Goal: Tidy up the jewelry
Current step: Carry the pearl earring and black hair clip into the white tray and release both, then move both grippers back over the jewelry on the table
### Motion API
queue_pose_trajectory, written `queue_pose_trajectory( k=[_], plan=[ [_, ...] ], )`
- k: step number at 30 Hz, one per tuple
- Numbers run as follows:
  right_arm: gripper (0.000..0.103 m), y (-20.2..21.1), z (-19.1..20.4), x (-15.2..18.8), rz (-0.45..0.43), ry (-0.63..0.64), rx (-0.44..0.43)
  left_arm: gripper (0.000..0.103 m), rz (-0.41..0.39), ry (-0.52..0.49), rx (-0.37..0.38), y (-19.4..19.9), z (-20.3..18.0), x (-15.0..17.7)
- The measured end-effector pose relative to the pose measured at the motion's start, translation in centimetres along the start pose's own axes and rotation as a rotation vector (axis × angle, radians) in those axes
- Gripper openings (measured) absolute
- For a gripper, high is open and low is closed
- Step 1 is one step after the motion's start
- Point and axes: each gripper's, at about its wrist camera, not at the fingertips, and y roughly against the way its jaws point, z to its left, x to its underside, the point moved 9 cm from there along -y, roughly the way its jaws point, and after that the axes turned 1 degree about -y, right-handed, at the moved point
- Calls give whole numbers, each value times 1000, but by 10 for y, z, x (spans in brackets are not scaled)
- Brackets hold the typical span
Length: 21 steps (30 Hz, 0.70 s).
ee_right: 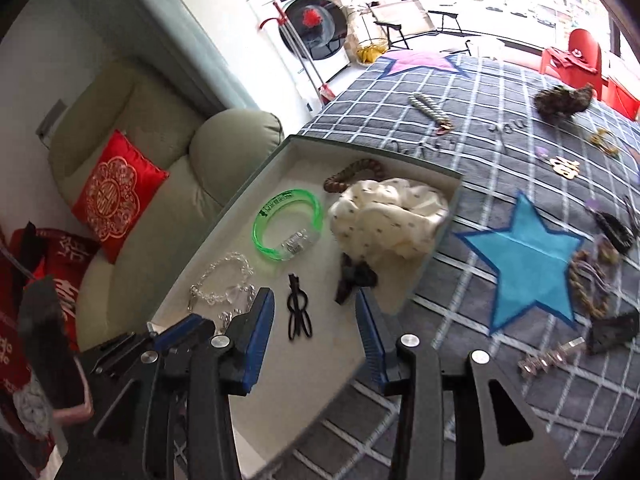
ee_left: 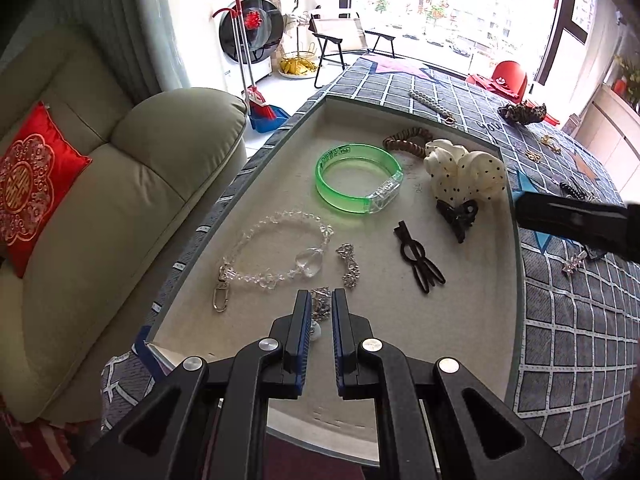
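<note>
Your left gripper [ee_left: 321,300] hangs low over the tray's [ee_left: 256,152] near end, jaws narrowed around a silver chain [ee_left: 320,308] lying right at their tips; whether the pads actually pinch it, you can't tell from here. Your right gripper [ee_right: 316,300] is spread open and empty, farther from the chain, above the tray's right edge.

Tray [ee_left: 510,184]: one green bangle [ee_left: 357,178], one crystal bracelet [ee_left: 272,254], one polka-dot scrunchie [ee_left: 464,172], two dark hair clips [ee_left: 420,258]. One pearl strand [ee_left: 430,105] outside.
</note>
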Motion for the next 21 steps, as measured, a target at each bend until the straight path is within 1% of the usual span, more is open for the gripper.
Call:
queue_pose_trajectory(
  k=[6,10,15,17,18,19,21],
  plan=[
    [46,29,-16,18,-31,-17,10,12,-9,-3,7,1,-7,-3],
    [46,45,-34,30,-48,-38,22,12,-16,17,10,4,-7,-6],
    [46,61,-60,46,-61,-78,41,13,-18,20,-6,7,-9,-7],
    [47,66,-72,52,-63,-96,48,80,-17,24,-10,10,-10,-7],
    [47,68,-78,56,-63,-108,51,101,-38,30,-28,14,-9,-8],
    [48,71,-84,60,-64,-120,54,103,-76,27,-39,19,-9,-12],
    [49,75,-93,65,-69,-137,60,103,-79,7,-37,25,-13,-15]
  ],
)
